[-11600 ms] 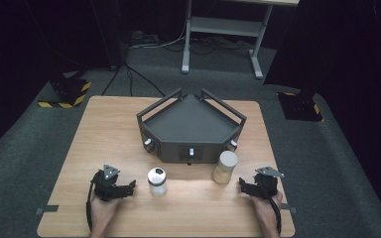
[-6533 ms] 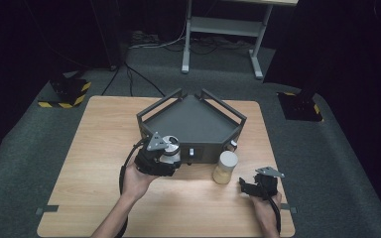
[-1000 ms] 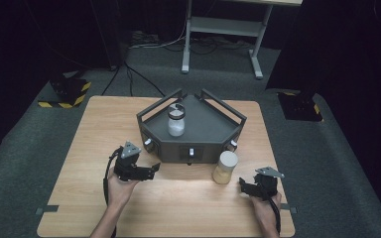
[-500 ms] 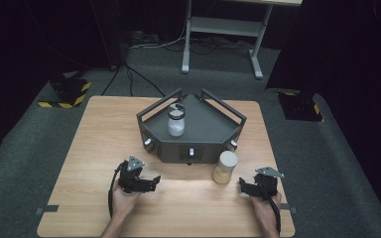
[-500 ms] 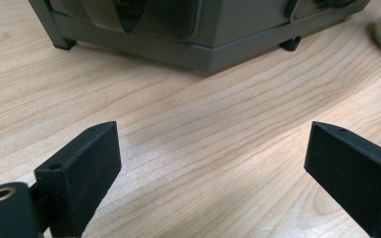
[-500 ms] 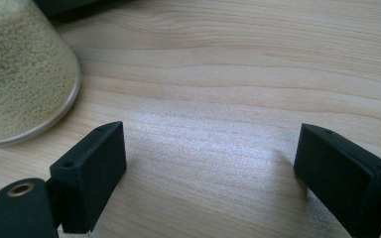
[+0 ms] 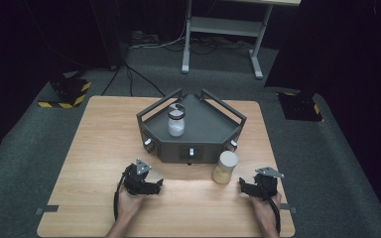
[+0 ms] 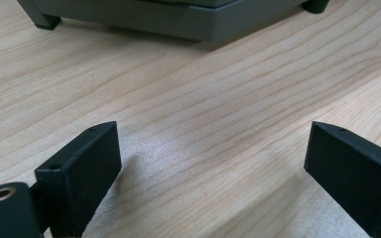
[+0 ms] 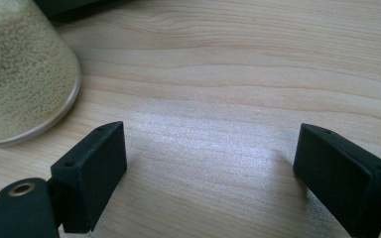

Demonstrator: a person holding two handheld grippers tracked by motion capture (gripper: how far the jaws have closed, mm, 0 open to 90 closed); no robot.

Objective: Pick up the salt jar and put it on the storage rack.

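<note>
The left gripper [image 7: 154, 186] sits low over the wooden table [image 7: 89, 148], near its front edge and left of the middle, pointing right; in the left gripper view its 2 black jaws stand wide apart with only bare wood between them, so it is released and grasps nothing. The right gripper [image 7: 243, 187] sits near the front right corner of the table, pointing left, its jaws also spread wide over bare wood in the right gripper view, released and empty.

The jar of pale grains [image 7: 225, 167] with a tan lid stands upright on the table just beside the right gripper's jaws, close in front of the dark scale [image 7: 198, 146]; in the right gripper view its rounded glass side [image 9: 20, 74] lies left of the jaws, apart from them. The jar of white powder [image 7: 176, 120] with a dark lid stands upright on the scale's platform, left of its middle, well apart from both grippers. The scale sits at the middle of the table, toward the back edge.
</note>
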